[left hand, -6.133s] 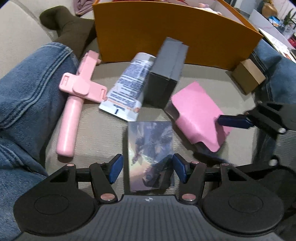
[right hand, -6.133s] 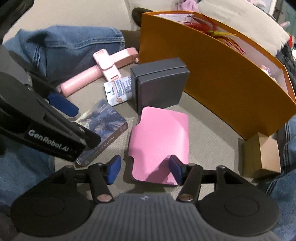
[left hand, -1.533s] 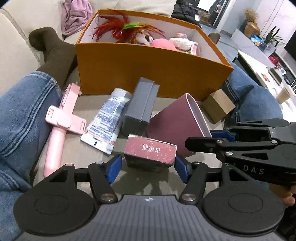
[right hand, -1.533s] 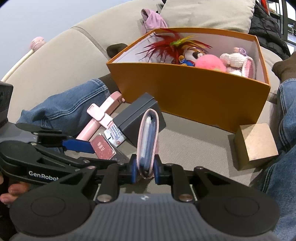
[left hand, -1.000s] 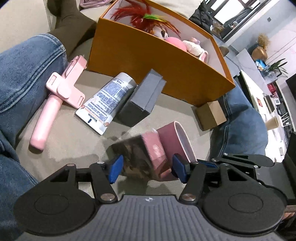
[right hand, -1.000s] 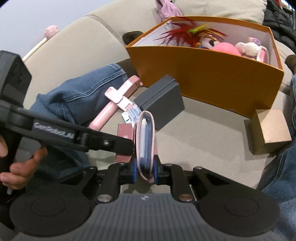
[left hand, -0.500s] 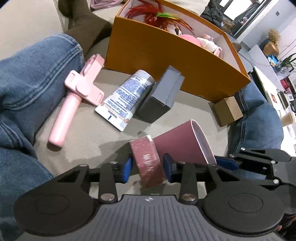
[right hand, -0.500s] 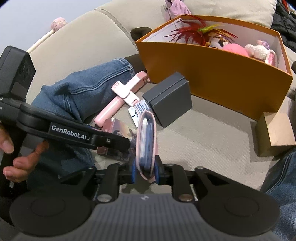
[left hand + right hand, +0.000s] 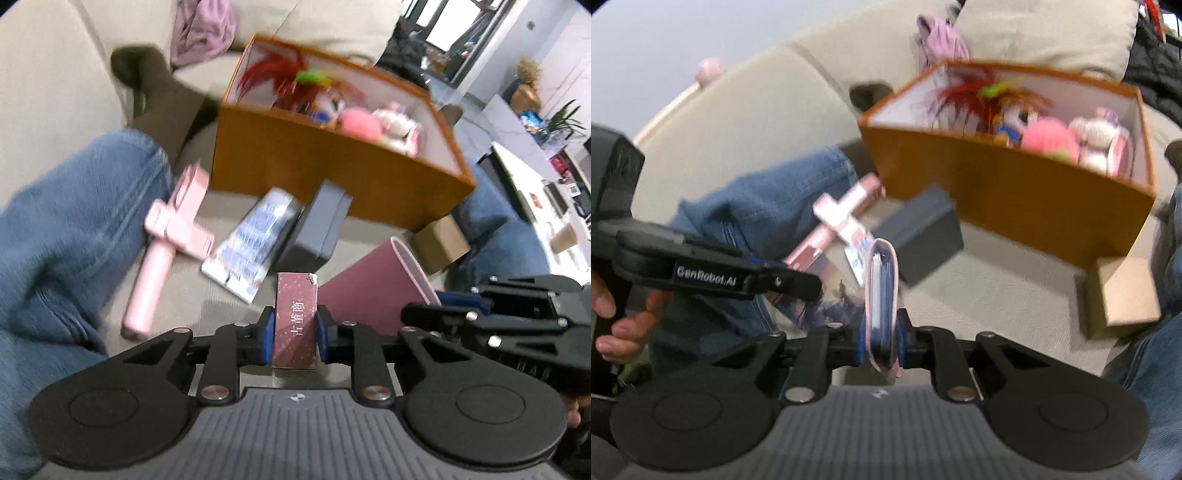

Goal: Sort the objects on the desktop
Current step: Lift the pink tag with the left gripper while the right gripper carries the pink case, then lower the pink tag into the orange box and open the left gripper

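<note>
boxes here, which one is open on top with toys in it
The big orange box, holding toys; the grey box and small brown cardboard box are shut.

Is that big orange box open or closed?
Open. The orange box has no lid on it, and a red-haired doll and pink plush toys show inside over its rim.

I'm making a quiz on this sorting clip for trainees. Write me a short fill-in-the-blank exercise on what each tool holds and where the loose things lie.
1. The left tool is shut on the maroon ____, held on edge.
2. The right tool, its jaws closing, grips a pink ____ with blue cards inside.
3. The stuffed toys sit inside the ____ box.
4. The pink selfie stick lies beside the person's ____ leg.

Missing words: card box; wallet; orange; denim
</note>
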`<state>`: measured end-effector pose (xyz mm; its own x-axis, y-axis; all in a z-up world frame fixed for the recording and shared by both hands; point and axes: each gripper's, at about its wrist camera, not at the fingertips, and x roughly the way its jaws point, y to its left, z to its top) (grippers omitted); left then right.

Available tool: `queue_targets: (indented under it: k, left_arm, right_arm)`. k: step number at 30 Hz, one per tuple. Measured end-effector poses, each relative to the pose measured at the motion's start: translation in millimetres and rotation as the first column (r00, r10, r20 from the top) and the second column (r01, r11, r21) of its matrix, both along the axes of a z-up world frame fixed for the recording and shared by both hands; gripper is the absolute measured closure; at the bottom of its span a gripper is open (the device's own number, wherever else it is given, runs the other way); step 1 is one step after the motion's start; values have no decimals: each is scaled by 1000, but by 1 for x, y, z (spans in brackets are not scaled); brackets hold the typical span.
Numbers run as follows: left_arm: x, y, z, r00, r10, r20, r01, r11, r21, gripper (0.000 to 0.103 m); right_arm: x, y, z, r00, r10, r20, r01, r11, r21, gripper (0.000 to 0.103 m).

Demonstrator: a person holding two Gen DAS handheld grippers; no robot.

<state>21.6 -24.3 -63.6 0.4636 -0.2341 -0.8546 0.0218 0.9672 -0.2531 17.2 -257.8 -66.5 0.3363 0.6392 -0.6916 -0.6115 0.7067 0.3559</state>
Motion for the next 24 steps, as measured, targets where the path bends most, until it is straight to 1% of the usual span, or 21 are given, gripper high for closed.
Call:
queue_targets:
  k: [4,7,11,13,15,16,18,20,21,22,24]
  left_arm:
    - [5,3,42,993,-30,111,31,1000,-3,78]
    - [20,5,71,983,-45,178,45,999,1,78]
    - [46,-1,107,958,-63,281,52,998,48,78]
    - [66,-4,117,947,-65,316,53,998,45,77]
    - [89,-5,120,943,-61,327,49,998,46,78]
    - [103,-8,117,945,-63,322,46,997,61,78]
    - [124,-11,105,956,-73,283,46,994,99,78]
    - [146,-15,85,972,-84,219,54,989,140,78]
    - [151,-15,77,975,-87,203,56,986,155,78]
    - [154,-15,72,971,-94,221,55,983,173,78]
    - [164,-17,67,970,-105,219,60,977,204,78]
  right_arm:
    - [9,-14,34,998,-23,55,18,996,84,86]
    - [19,-22,61,993,-66,102,51,989,142,86]
    - [42,-28,95,968,-167,186,126,968,217,86]
    - [60,-28,103,954,-228,197,176,952,249,86]
    - [81,-24,103,944,-273,184,221,940,259,86]
    - [92,-22,99,941,-292,170,243,934,261,86]
    - [110,-16,88,941,-311,131,272,928,254,86]
    - [126,-8,72,948,-306,85,279,929,242,86]
    - [133,-4,63,952,-301,60,280,931,234,86]
    - [139,0,54,955,-296,34,281,933,226,86]
    - [150,7,37,958,-286,-15,283,936,210,86]
